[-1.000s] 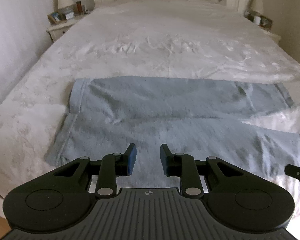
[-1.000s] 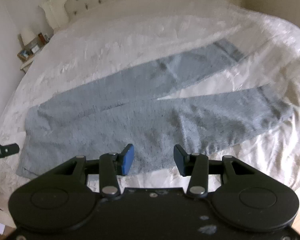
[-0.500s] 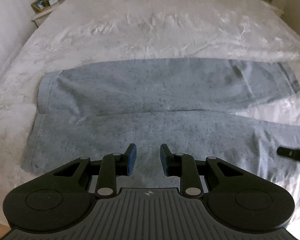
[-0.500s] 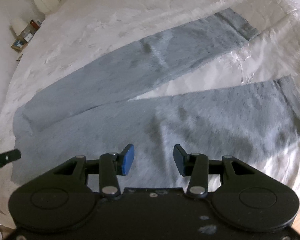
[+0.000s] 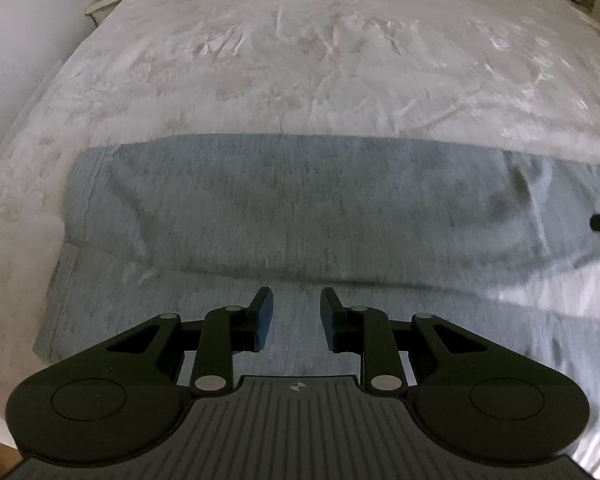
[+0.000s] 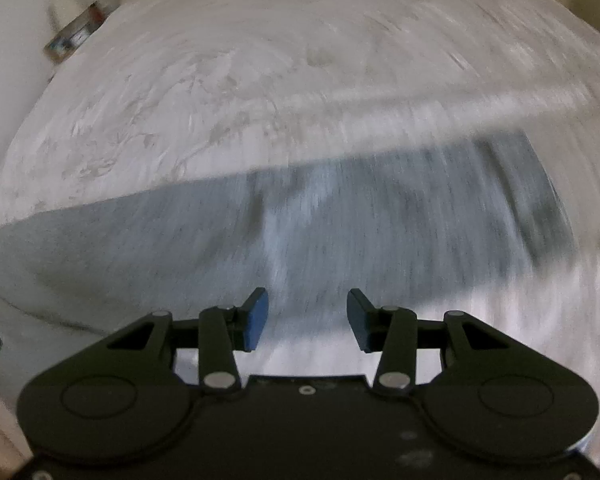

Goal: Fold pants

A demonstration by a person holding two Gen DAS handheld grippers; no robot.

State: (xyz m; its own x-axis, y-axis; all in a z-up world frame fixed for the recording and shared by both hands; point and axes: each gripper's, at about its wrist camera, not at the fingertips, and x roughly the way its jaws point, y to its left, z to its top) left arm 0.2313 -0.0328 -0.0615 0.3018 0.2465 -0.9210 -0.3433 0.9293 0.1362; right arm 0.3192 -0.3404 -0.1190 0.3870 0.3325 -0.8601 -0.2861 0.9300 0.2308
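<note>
The left claw [image 5: 296, 316] and right claw [image 6: 303, 318] are both open and hold nothing above the gray pants [image 5: 300, 208] on the bed [image 5: 300, 60]. No fold yet. Next, each must pinch an edge.

The left claw [image 5: 296, 318] points steeply downward, its two black fingers parted by a modest gap with nothing between them. Its blue-faced pads [image 5: 262, 322] face each other squarely, and the linkage arms behind them spread evenly to either side of the ribbed grey body. Far out to this claw's right, a dark tip of the other claw shows at the edge of view.

The right claw [image 6: 303, 320] also tilts steeply down, its fingers standing clearly wider apart, likewise with nothing between them. Its blue pads [image 6: 256, 320] are sharp while all beyond them is smeared. Far to its left, a dark tip of the other claw shows.
</note>
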